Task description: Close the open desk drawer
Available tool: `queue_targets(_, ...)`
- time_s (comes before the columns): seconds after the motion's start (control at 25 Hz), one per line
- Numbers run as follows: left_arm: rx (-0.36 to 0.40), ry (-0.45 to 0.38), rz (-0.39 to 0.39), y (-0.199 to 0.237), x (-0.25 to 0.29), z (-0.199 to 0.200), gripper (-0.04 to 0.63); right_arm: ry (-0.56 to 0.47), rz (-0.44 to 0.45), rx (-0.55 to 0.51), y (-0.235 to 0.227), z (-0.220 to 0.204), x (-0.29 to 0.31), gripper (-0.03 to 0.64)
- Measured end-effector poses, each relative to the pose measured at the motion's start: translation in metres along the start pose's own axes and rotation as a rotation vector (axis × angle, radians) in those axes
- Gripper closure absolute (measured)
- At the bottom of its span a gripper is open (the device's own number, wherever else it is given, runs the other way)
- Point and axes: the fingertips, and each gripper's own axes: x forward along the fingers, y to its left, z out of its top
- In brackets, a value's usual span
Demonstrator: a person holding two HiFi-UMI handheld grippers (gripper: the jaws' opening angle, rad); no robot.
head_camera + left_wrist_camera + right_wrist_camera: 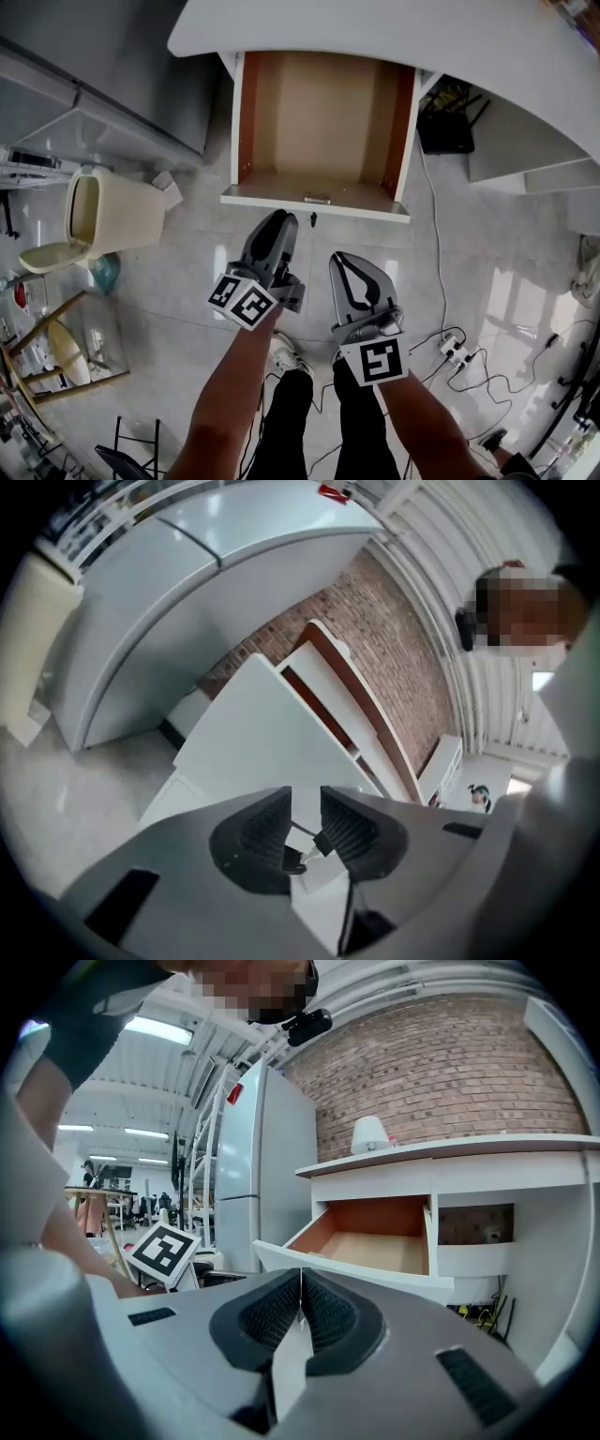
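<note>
The desk drawer (323, 117) stands pulled out from under the white desk (394, 37); it has a wooden inside, with nothing lying in it, and a white front panel with a small metal handle (317, 199). My left gripper (278, 223) is just in front of that panel, rolled to one side. Its jaws stand open with a narrow gap, and nothing is pressed between them (306, 829). The drawer front (253, 733) fills the left gripper view. My right gripper (349, 262) hangs a little further back, shut and holding nothing (301, 1309). It points at the open drawer (375, 1251).
A beige bin (112, 211) with its lid open stands on the floor to the left, beside a grey fridge (84, 94). A black box (445, 131) sits under the desk at the right. Cables and a power strip (454, 349) lie on the tiles. A wooden stool (56, 347) is at lower left.
</note>
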Motion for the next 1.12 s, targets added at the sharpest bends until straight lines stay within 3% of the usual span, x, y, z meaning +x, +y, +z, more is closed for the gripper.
queue_targets(0.12, -0.127, -0.023, -0.089, 0.008, 0.007, -0.001, 0.493, -0.008, 0.008, 0.001, -0.002, 0.002, 0.003, 0.589)
queue_targets(0.36, -0.148, 0.06, -0.181, 0.01, 0.022, -0.024, 0.416, -0.007, 0.03, 0.017, 0.0, -0.001, 0.007, 0.589)
queue_targets(0.68, -0.275, -0.008, -0.195, 0.024, 0.034, -0.02, 0.427, -0.002, 0.028, 0.021, -0.005, -0.004, 0.008, 0.589)
queue_targets(0.88, -0.304, -0.027, -0.199, 0.025, 0.039, -0.017, 0.45, -0.008, 0.029, 0.028, -0.006, -0.003, 0.008, 0.589)
queue_targets(1.0, -0.311, -0.028, -0.173, 0.03, 0.039, -0.018, 0.523, -0.007, 0.035, 0.032, -0.004, -0.004, 0.007, 0.589)
queue_targets(1.12, -0.327, -0.025, -0.171, 0.028, 0.039, -0.019, 0.528, -0.008, 0.034, 0.035, -0.003, -0.004, 0.005, 0.589)
